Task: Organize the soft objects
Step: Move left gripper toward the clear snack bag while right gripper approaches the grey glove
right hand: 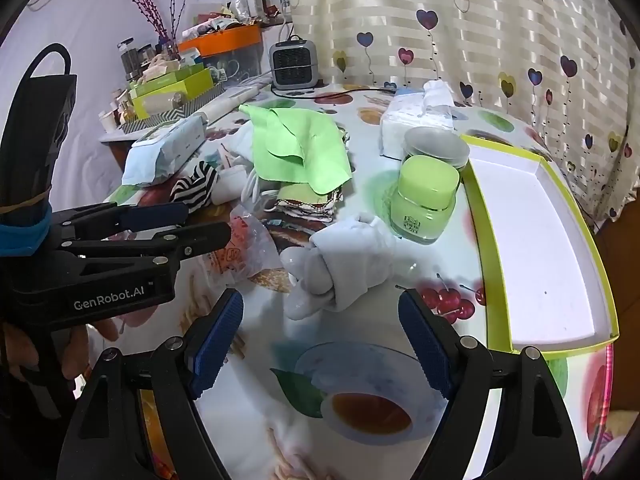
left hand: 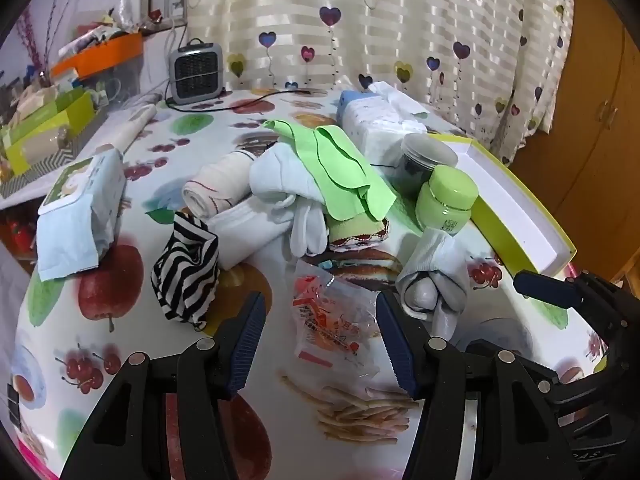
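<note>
A pile of soft things lies mid-table: a green cloth (left hand: 340, 164) (right hand: 300, 144) over white socks (left hand: 280, 196), a rolled cream towel (left hand: 216, 190) and a striped black-and-white pouch (left hand: 186, 272) (right hand: 196, 188). A rolled pale grey sock bundle (left hand: 434, 280) (right hand: 340, 268) lies apart, near a green jar (left hand: 446, 200) (right hand: 424, 200). My left gripper (left hand: 320, 340) is open and empty over a clear snack wrapper (left hand: 332, 320). My right gripper (right hand: 320, 340) is open and empty, just short of the grey bundle. An empty white tray with a yellow-green rim (right hand: 536, 240) (left hand: 516, 208) stands at right.
A wet-wipes pack (left hand: 80, 216) (right hand: 164, 148) lies at left, a tissue pack (left hand: 372, 120) (right hand: 416, 116) and a clear lidded jar (left hand: 424, 160) behind the pile. A grey heater (left hand: 196, 72) stands at the back by the curtain. Cluttered boxes (left hand: 40, 136) fill the left shelf.
</note>
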`<action>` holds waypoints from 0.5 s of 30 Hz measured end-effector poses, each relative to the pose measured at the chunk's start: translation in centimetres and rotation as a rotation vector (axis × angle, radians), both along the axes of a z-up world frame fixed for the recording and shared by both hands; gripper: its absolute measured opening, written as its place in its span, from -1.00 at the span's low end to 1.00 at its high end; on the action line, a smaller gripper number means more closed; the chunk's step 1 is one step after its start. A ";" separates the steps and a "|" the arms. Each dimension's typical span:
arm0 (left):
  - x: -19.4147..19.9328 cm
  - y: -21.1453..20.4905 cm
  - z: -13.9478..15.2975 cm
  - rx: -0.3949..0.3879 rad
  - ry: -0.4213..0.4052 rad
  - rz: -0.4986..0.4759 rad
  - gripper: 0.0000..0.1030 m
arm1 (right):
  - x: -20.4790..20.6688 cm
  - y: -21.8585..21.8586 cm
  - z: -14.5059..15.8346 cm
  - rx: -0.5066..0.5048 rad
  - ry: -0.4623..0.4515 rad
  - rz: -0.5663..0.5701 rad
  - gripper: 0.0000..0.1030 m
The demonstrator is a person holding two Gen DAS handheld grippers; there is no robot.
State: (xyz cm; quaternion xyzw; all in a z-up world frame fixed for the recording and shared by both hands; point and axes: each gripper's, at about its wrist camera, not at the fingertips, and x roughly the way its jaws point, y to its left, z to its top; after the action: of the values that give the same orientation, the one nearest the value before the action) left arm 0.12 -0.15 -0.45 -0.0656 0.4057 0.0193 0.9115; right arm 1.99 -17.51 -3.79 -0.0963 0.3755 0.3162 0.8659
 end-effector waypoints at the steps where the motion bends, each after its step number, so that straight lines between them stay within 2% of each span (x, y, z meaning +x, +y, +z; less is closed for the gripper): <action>1: 0.0 0.1 0.0 -0.001 -0.002 0.003 0.11 | 0.0 0.1 0.0 0.000 0.000 0.000 0.56; 15: -0.2 0.4 0.1 -0.023 0.001 0.002 0.11 | -0.1 0.1 0.3 0.011 0.000 0.016 0.56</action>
State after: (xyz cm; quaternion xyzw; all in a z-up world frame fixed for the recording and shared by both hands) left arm -0.10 0.21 -0.36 -0.0764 0.4064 0.0156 0.9104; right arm 1.86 -17.41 -3.51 -0.0945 0.3729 0.3251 0.8639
